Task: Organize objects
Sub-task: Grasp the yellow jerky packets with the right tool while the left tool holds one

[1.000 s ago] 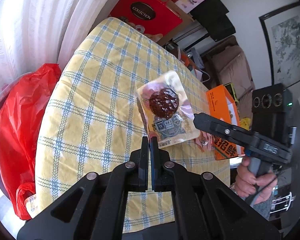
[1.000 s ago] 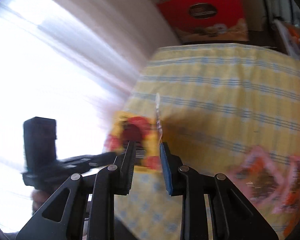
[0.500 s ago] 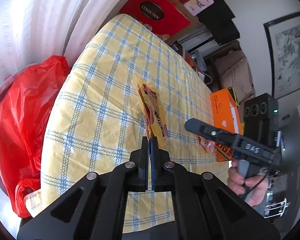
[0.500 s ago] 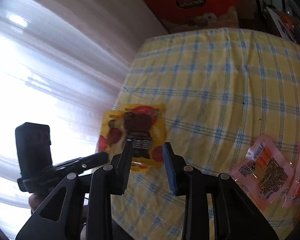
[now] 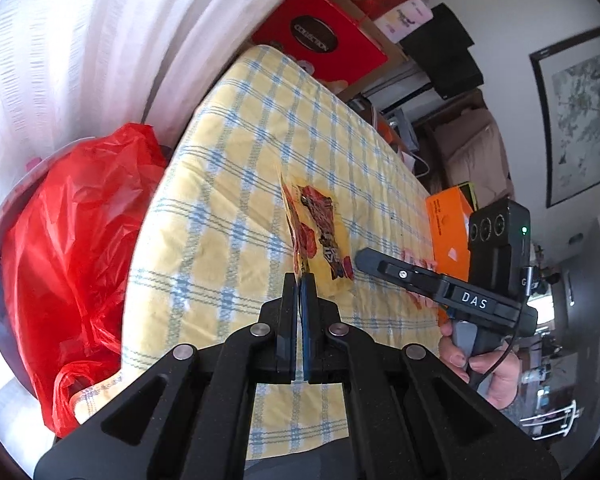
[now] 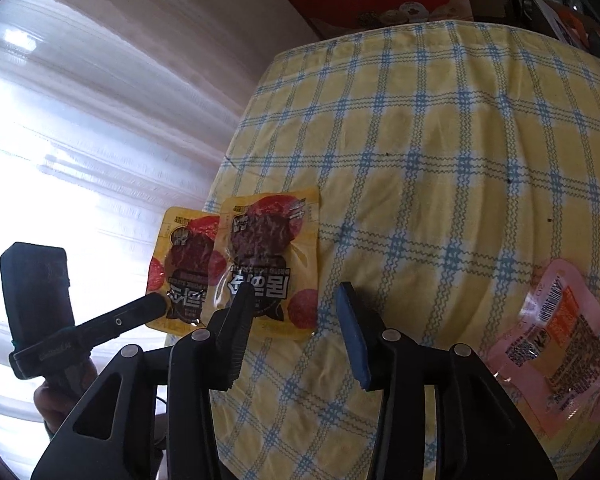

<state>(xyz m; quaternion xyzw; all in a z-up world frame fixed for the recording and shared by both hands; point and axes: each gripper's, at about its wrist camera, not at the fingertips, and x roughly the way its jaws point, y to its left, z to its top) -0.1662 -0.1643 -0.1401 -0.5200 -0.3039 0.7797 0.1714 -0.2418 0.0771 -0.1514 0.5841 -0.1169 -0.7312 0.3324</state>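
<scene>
Right tongs [image 6: 296, 300] wider, yellow packet [image 6: 274, 256] flat

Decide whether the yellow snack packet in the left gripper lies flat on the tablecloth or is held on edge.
On edge. The left gripper pinches the yellow snack packet, which stands edge-on above the tablecloth.

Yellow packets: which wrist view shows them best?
Right wrist. It shows two yellow packets face-on, overlapping, printed fronts readable, and the left gripper shut on the rear packet. The left wrist sees them only edge-on past its shut tips, so the count is unclear there.
</scene>
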